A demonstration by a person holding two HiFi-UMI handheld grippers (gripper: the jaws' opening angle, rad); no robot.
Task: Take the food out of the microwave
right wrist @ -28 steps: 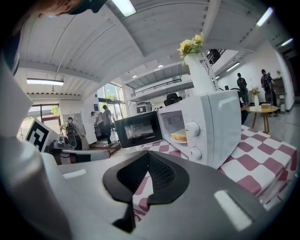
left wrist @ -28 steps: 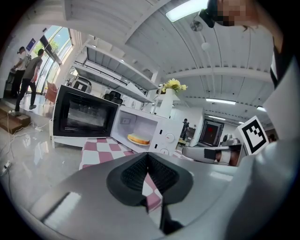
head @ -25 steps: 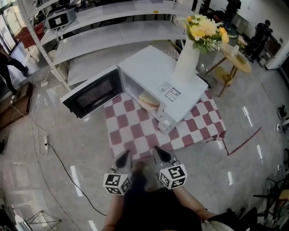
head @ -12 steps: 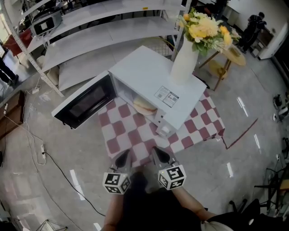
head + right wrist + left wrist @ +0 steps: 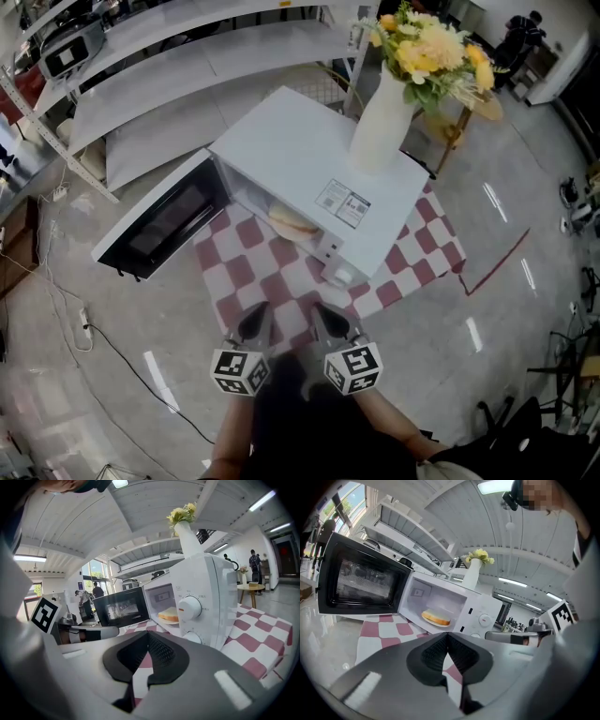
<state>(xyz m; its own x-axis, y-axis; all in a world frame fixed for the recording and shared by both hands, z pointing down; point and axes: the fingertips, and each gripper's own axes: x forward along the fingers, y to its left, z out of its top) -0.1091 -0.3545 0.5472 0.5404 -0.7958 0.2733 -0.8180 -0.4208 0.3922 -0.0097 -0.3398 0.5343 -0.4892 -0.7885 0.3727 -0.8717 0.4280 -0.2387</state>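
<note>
Both pairs of jaws are closed tip to tip with nothing between them. The left gripper (image 5: 255, 324) and right gripper (image 5: 329, 322) sit side by side, close to the person's body, pointing at the near edge of the red-and-white checked tablecloth (image 5: 267, 281).

Ahead of the tips lies a bare stretch of cloth, and beyond it the mouth of the white microwave (image 5: 300, 155). The sandwich (image 5: 293, 223) lies on a white plate inside the cavity, near its front lip. In the left gripper view nothing stands between the jaws and the cavity.

The microwave door (image 5: 157, 220) is swung fully open to the person's left and hangs out past the table edge over the floor (image 5: 84, 394). The control panel corner, with two round knobs (image 5: 189, 607), bounds the opening on the right. It reaches almost to the table's front edge, so open cloth is narrow there and wider on the door side.

A white vase of yellow flowers (image 5: 381, 127) stands on the microwave's top, toward the back right.

A printed label (image 5: 342, 199) sits on the top near the front — its text is too small to read. The knob markings are also illegible.
</note>
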